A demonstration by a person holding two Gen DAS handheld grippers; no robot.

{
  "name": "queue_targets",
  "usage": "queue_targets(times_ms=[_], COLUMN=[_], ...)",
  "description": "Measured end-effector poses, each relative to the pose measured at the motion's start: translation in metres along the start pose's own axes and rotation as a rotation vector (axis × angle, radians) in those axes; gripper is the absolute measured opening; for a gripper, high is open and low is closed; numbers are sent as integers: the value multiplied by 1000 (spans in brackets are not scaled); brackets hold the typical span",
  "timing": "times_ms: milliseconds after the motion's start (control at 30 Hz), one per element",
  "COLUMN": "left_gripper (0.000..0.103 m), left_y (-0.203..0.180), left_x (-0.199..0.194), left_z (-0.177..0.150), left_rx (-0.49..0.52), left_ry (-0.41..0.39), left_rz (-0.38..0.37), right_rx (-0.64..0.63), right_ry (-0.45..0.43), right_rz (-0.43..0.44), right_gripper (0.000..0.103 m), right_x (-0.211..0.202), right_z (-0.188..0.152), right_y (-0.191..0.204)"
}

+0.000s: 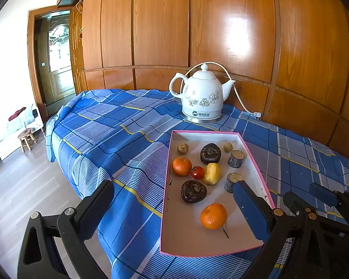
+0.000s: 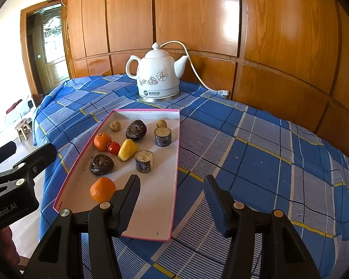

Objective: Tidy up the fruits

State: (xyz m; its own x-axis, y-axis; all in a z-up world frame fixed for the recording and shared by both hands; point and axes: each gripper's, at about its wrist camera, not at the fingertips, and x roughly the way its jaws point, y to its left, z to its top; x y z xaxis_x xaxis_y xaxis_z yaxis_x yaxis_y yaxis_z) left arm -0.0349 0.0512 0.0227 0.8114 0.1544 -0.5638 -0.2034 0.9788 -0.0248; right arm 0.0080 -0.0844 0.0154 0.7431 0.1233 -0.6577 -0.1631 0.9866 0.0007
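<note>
A shallow pink-rimmed tray (image 1: 183,234) (image 2: 160,186) lies on the blue plaid cloth. In it are two oranges (image 1: 213,216) (image 2: 102,189), a small red fruit (image 1: 197,172) (image 2: 114,148), a yellow fruit (image 1: 212,174) (image 2: 127,150), two dark wrinkled fruits (image 1: 193,191) (image 2: 101,164), two small tan round fruits (image 1: 182,148) (image 2: 115,126) and two short bark-covered cylinders (image 1: 236,158) (image 2: 144,161). My left gripper (image 1: 174,207) hovers open over the tray's near end. My right gripper (image 2: 173,197) stands open over the tray's near right rim. Neither holds anything.
A white ceramic electric kettle (image 1: 202,95) (image 2: 158,74) stands behind the tray, its cord running to a plug (image 2: 223,91) by the wooden panel wall. The table drops off at the left to a wooden floor with a small stool (image 1: 26,138). Bare cloth (image 2: 256,162) stretches right of the tray.
</note>
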Motion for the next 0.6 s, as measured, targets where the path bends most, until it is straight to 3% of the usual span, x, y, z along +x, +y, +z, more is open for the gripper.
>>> queue_targets(times_ms=[600], left_gripper=[103], left_y=[-5], left_x=[0], left_z=[-1], left_rx=[21], left_ry=[-9], left_rz=[-1], right_rx=[18], right_ry=[7], right_rz=[10], right_gripper=[57], right_x=[3], right_z=[-1], right_y=[-9])
